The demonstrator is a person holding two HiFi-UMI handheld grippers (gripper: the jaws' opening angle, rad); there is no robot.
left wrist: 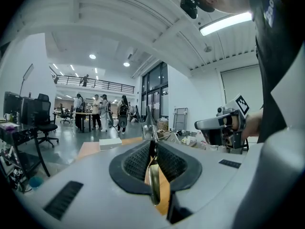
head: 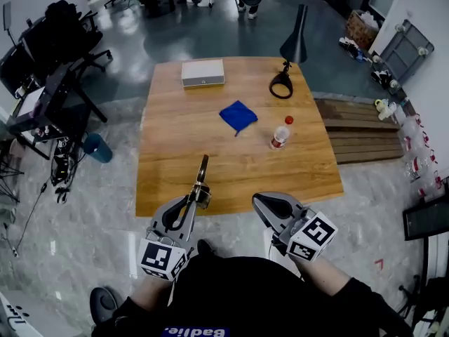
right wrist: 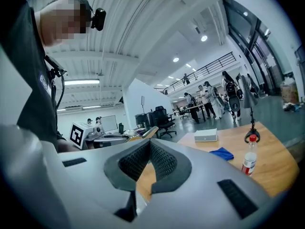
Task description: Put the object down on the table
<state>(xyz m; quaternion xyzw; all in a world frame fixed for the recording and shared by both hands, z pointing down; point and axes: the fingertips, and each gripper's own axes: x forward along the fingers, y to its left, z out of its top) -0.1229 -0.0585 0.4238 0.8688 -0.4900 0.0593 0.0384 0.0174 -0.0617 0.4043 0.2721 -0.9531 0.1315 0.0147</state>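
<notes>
My left gripper (head: 199, 194) is shut on a slim metal utensil (head: 203, 170). The utensil sticks forward out of the jaws and hangs over the near edge of the wooden table (head: 175, 160). In the left gripper view the utensil (left wrist: 153, 175) stands on edge between the two dark pads, its tip pointing away. My right gripper (head: 262, 201) hovers just off the table's near edge, to the right of the left one. Its jaws are shut with nothing between them, as the right gripper view (right wrist: 149, 145) also shows.
On the table lie a blue cloth (head: 238, 115), a small bottle with a red cap (head: 280, 135), a grey box (head: 203, 72) and a black lamp base (head: 281, 86). Office chairs (head: 49, 55) stand at the left, a wooden pallet (head: 358, 132) at the right.
</notes>
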